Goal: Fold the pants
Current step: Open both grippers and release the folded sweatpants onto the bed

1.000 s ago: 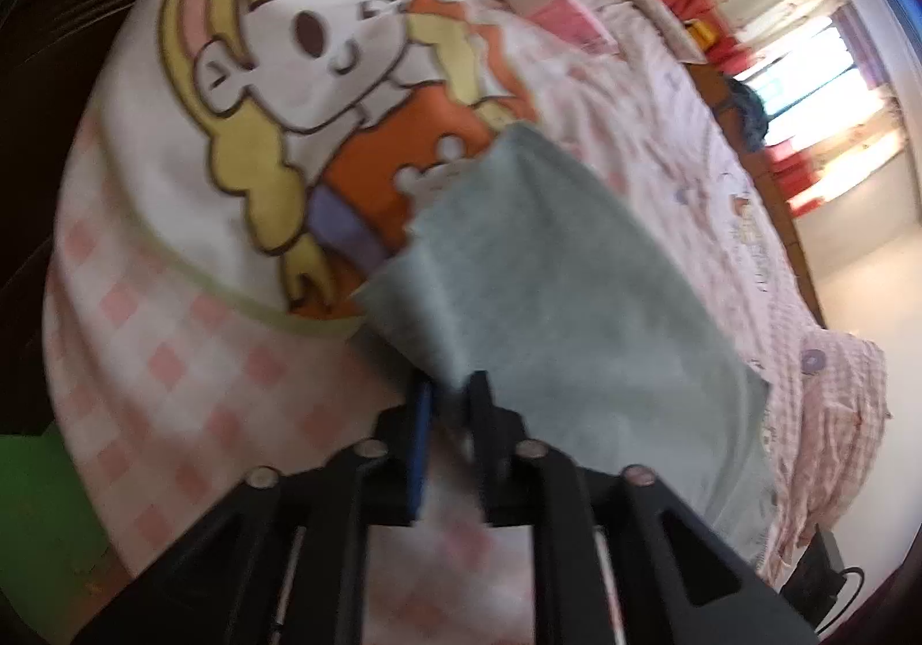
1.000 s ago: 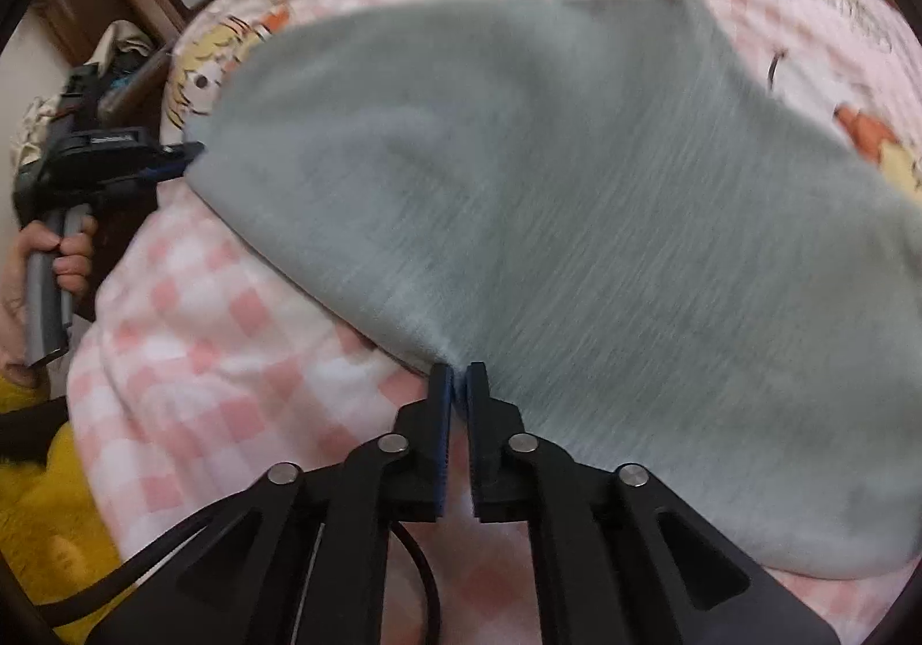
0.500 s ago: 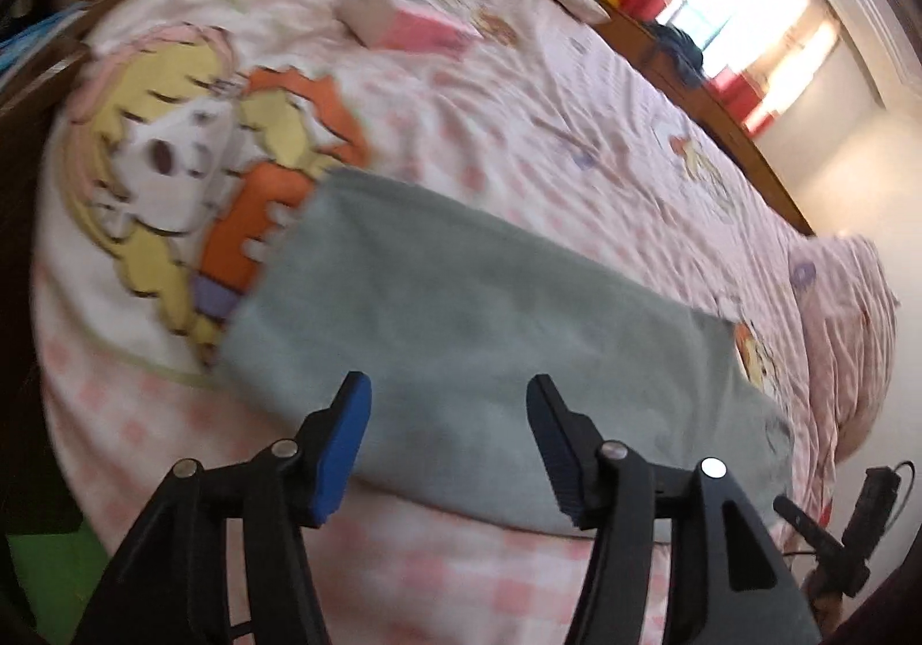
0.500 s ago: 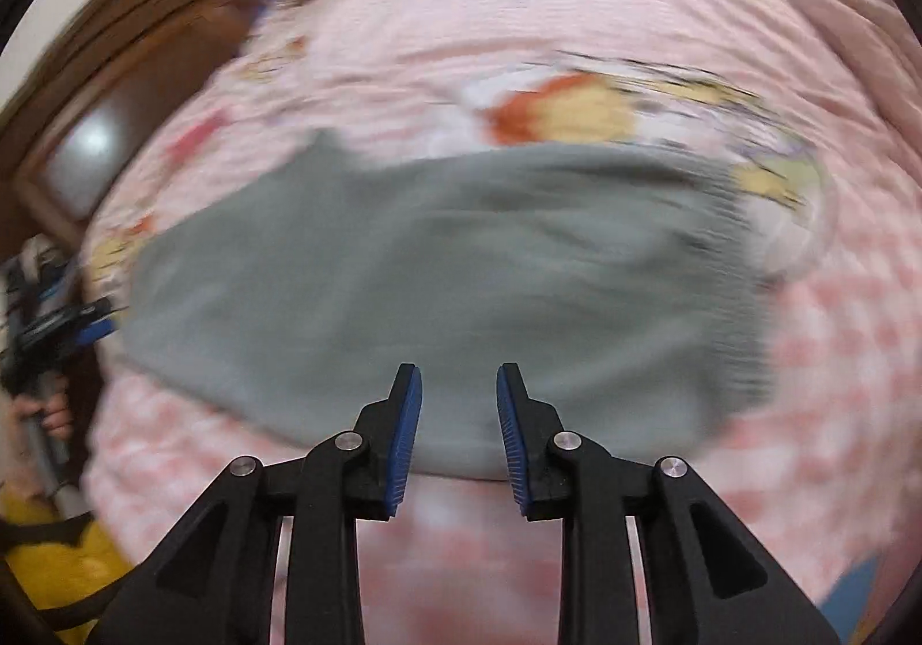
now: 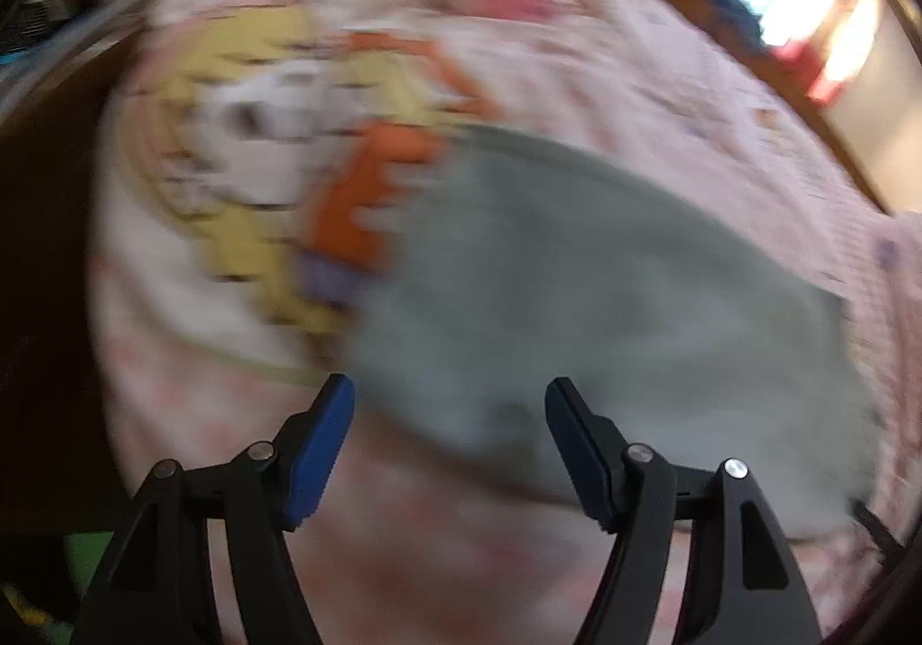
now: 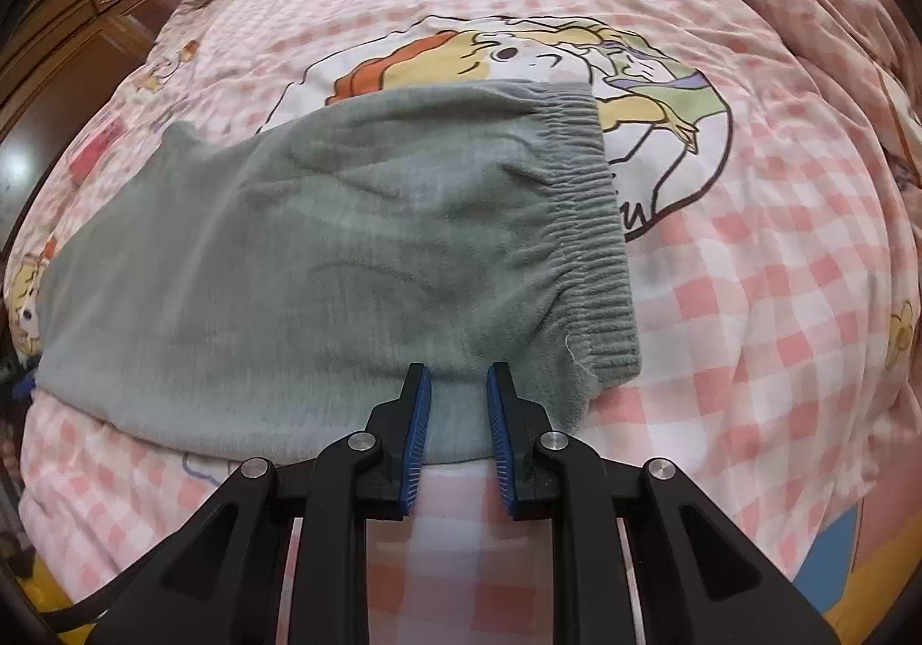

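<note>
Pants (image 6: 322, 264) lie flat on quilt (image 6: 749, 299), waistband (image 6: 599, 236) at 3 o'clock; left gripper (image 5: 449, 403) and right gripper (image 6: 458, 385) jaws spread, empty.

Parted hand-held gripper (image 5: 449, 403) over seemingly flat pants (image 5: 605, 310)

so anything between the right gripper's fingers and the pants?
Nothing. In the right wrist view the open right gripper sits right at the near edge of the pants.

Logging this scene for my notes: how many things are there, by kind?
pants: 1
bedspread: 1
tools, left tool and right tool, both open: 2
Total: 4
</note>
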`<state>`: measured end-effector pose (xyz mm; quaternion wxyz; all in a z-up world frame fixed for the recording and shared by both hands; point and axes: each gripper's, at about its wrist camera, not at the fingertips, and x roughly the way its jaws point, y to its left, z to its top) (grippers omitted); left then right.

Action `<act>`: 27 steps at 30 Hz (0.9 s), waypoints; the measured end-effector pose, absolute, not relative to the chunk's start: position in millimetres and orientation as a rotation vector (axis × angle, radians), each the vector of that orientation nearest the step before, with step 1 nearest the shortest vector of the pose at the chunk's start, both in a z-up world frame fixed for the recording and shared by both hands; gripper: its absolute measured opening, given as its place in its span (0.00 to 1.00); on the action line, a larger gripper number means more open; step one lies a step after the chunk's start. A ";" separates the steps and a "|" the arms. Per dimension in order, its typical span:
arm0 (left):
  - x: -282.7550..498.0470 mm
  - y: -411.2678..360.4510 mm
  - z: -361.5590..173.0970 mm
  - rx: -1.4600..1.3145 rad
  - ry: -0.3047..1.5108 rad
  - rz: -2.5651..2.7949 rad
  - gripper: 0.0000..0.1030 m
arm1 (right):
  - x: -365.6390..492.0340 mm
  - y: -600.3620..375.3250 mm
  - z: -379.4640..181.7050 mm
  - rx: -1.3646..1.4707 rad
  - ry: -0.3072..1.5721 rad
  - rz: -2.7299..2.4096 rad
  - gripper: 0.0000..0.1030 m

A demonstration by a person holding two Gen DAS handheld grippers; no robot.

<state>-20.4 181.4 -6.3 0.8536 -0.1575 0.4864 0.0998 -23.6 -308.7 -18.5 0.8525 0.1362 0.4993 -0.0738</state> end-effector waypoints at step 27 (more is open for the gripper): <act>-20.0 201.3 -36.3 -0.948 0.921 -0.075 0.69 | -8.8 -236.5 -5.7 0.248 1.068 -0.072 0.28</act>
